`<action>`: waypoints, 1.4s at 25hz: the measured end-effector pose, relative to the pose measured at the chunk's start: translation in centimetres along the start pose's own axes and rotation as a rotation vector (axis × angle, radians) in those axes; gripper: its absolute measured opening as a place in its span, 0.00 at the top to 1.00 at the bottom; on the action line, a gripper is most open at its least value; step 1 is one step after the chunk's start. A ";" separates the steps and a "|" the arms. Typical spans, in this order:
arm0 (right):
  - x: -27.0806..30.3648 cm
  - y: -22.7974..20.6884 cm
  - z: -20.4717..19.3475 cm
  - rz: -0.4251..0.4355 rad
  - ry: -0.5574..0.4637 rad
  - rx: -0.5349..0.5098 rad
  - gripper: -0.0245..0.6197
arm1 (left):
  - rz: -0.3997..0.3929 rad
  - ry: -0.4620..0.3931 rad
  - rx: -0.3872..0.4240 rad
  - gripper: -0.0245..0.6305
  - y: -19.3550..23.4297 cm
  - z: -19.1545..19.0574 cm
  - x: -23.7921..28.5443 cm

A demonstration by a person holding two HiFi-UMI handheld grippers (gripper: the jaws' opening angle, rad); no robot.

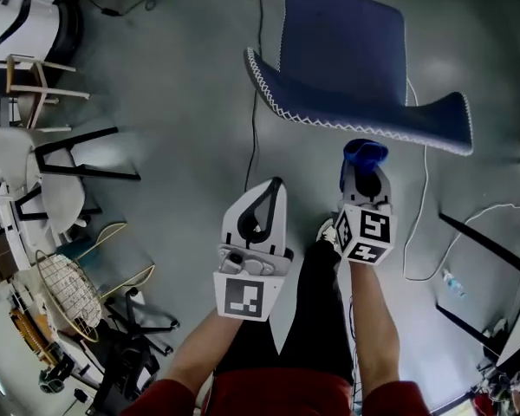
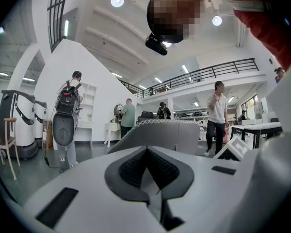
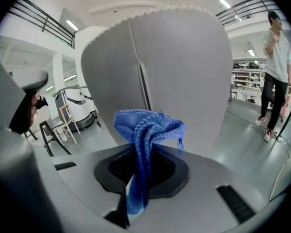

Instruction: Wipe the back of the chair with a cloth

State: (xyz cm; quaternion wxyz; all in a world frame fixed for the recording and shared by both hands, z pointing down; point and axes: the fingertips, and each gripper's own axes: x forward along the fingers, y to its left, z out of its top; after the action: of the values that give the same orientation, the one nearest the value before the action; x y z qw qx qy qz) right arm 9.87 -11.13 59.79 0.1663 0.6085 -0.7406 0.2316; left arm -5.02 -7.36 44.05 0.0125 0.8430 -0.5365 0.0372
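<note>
Dark blue padded chair [image 1: 347,68], white zigzag-stitched edge, is seen on grey floor [image 1: 182,102]. Crumpled bright blue cloth [image 1: 365,152] is clamped in white right gripper [image 1: 365,170], just beside it.

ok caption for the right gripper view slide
Right gripper shut on a blue cloth, facing the chair back

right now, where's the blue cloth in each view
Head view: cloth right of centre, at the right gripper tip, just below the chair.
Left gripper view: not in it.
Right gripper view: centre, between the jaws.
Shared landmark: the chair's white-stitched edge, in all three.
</note>
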 end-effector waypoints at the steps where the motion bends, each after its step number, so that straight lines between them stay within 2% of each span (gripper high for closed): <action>1: -1.5 0.7 1.5 0.003 -0.022 -0.004 0.87 | -0.005 -0.001 0.007 0.94 0.0 1.0 -0.3; 7: -9.1 4.5 11.3 0.035 -0.130 -0.067 0.87 | -0.028 0.035 0.022 0.94 0.7 6.8 -2.0; 10: -10.5 5.9 14.6 0.029 -0.156 -0.109 0.87 | -0.034 0.020 0.047 0.94 1.3 9.8 -2.8; 13: -10.3 6.3 17.0 0.022 -0.167 -0.121 0.87 | -0.016 0.036 0.024 0.94 1.9 11.6 -3.1; 17: -9.4 6.5 16.9 0.023 -0.142 -0.107 0.87 | -0.017 0.006 0.041 0.94 1.8 13.3 -3.3; 20: -8.1 6.9 15.7 0.025 -0.118 -0.099 0.87 | -0.021 -0.011 0.056 0.94 2.1 13.3 -3.5; 29: -3.3 6.2 12.7 0.029 -0.097 -0.045 0.87 | -0.020 -0.030 0.053 0.94 2.5 10.2 -2.6; 35: 0.3 5.8 9.1 0.031 -0.060 -0.043 0.87 | -0.014 -0.007 0.044 0.94 2.7 6.2 -1.9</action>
State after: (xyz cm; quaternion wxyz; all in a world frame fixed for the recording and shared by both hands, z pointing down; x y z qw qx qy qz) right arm 4.47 -15.45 51.52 0.1533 0.5999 -0.7594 0.1997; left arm -8.01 -7.17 37.67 -0.0074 0.8469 -0.5298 0.0460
